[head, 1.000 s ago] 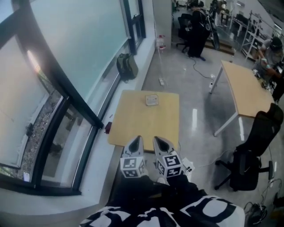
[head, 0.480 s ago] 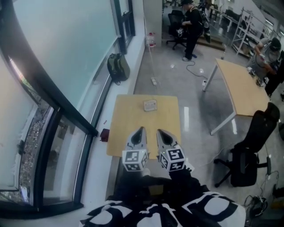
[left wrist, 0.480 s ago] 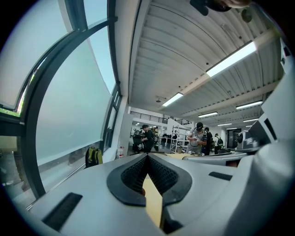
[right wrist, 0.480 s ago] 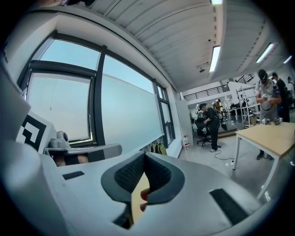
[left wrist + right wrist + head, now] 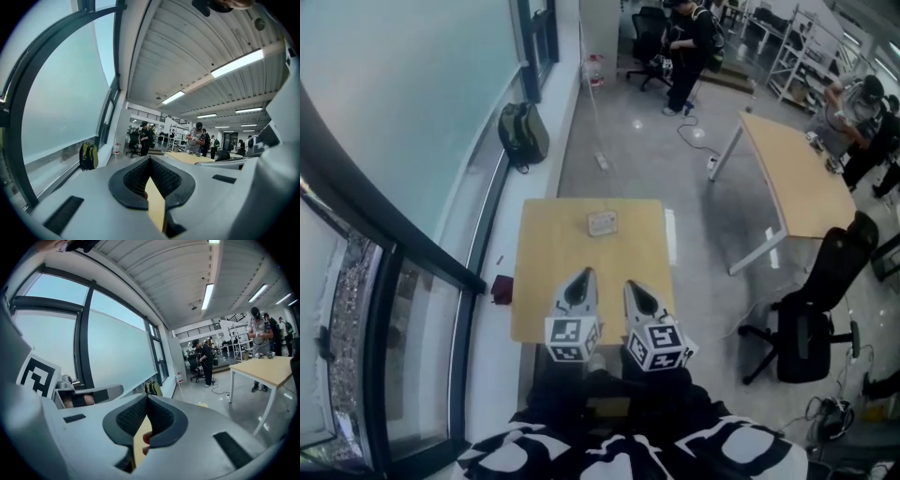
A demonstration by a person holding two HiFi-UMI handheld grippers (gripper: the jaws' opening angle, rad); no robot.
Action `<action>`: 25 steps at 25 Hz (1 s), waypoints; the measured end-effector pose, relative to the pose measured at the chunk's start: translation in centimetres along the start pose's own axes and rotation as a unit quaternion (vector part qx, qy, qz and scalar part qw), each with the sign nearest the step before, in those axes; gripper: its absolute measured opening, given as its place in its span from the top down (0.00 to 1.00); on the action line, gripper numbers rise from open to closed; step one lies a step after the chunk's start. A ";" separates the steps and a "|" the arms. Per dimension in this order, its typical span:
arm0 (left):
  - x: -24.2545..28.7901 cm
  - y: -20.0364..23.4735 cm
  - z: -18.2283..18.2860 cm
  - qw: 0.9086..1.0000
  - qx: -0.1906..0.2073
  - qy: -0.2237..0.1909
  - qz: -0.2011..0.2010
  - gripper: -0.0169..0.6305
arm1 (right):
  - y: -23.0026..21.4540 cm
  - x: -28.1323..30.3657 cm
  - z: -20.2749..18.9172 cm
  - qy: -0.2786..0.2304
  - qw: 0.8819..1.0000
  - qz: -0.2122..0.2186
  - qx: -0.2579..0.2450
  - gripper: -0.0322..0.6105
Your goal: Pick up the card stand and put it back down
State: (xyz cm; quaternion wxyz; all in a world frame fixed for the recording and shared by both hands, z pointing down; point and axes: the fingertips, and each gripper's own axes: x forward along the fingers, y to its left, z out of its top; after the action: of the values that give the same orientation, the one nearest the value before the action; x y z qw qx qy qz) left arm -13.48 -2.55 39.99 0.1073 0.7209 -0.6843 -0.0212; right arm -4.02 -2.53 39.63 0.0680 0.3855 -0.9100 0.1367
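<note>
card stand (image 5: 601,222) unmoved, table (image 5: 572,253) — nearer

The light wooden counter (image 5: 553,262) stands on a glossy grey floor (image 5: 628,141) under long ceiling light strips (image 5: 236,63). Left of the counter runs a wall of frosted window panes (image 5: 412,94) in dark frames (image 5: 422,248), with a green backpack (image 5: 522,134) leaning at its foot beyond the counter's far left corner. Right of the counter are a larger wooden table (image 5: 792,183) on white legs and a black office chair (image 5: 811,314), and far beyond the counter a person in dark clothes (image 5: 684,42) stands near metal shelving (image 5: 797,52).
</note>
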 end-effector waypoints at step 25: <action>8.9 11.4 -16.4 0.982 0.052 0.175 -0.036 0.95 | -10.4 13.7 -10.1 0.142 0.990 0.022 0.001 0.92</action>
State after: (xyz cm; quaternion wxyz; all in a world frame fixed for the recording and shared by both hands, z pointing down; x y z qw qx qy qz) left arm -21.20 -9.81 59.14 0.1875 0.7421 -0.6288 0.1370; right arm -5.86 -15.72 54.47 0.1925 0.3423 -0.8993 0.1927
